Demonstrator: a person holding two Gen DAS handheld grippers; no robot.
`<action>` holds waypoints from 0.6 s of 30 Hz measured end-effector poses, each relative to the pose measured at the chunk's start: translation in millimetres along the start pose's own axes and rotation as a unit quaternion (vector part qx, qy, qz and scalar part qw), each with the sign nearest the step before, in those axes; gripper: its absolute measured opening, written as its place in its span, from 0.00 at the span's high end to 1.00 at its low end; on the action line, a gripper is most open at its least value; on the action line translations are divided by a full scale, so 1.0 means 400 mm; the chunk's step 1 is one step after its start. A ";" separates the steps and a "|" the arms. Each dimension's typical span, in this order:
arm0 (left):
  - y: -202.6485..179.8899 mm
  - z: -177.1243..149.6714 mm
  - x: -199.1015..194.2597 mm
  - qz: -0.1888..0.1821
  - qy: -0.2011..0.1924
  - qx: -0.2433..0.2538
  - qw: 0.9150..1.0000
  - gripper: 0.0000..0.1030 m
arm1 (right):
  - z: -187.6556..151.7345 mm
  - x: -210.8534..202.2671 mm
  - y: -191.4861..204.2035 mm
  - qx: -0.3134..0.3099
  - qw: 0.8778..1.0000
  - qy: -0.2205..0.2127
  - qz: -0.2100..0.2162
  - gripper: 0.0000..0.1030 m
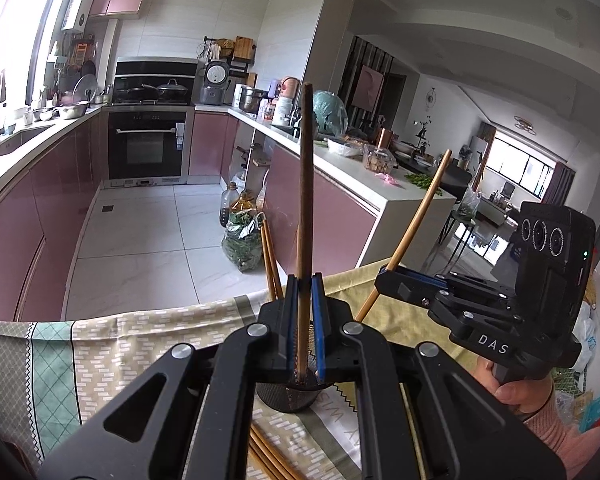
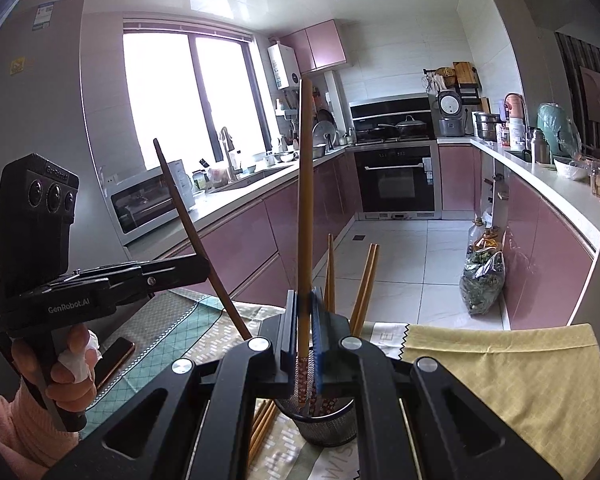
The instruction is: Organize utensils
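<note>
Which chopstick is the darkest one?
The one clamped in the left gripper: this dark brown chopstick stands upright, while the chopstick in the right gripper is lighter, golden.

You see matt woven cloth [image 2: 500,364] on the desk, a metal mesh cup [image 2: 326,424], smooth wooden chopsticks [image 2: 305,200], and each matt black plastic tool [image 1: 304,312] with shiny metal rivets.

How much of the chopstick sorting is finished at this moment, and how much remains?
Done: a few chopsticks already stand in the mesh holder. In hand: the left gripper is shut on a dark chopstick, and the right gripper is shut on a lighter chopstick, its lower end at the holder. Left: several loose chopsticks lie on the tablecloth beside the holder.
</note>
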State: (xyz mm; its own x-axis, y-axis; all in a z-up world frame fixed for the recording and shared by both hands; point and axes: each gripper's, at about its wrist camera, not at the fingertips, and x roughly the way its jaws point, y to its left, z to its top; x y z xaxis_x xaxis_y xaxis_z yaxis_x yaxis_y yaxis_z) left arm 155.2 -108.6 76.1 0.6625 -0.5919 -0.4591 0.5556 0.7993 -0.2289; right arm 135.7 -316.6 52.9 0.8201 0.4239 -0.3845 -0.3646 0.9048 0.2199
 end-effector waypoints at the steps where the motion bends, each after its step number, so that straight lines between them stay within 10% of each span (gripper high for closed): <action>1: 0.002 0.005 0.003 0.002 0.003 0.001 1.000 0.93 | -0.002 0.005 0.000 0.000 1.000 0.002 -0.001 0.94; 18: 0.028 -0.032 0.111 0.024 0.084 0.018 0.996 0.93 | -0.033 0.097 -0.007 0.003 0.998 0.059 -0.016 0.94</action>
State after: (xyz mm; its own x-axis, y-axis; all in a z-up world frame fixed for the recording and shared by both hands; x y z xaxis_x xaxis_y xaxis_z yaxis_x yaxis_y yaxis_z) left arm 184.3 -124.7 42.3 0.5969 -0.5249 -0.6068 0.5453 0.8202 -0.1731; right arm 162.8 -302.1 25.6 0.7737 0.3971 -0.4937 -0.3365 0.9178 0.2108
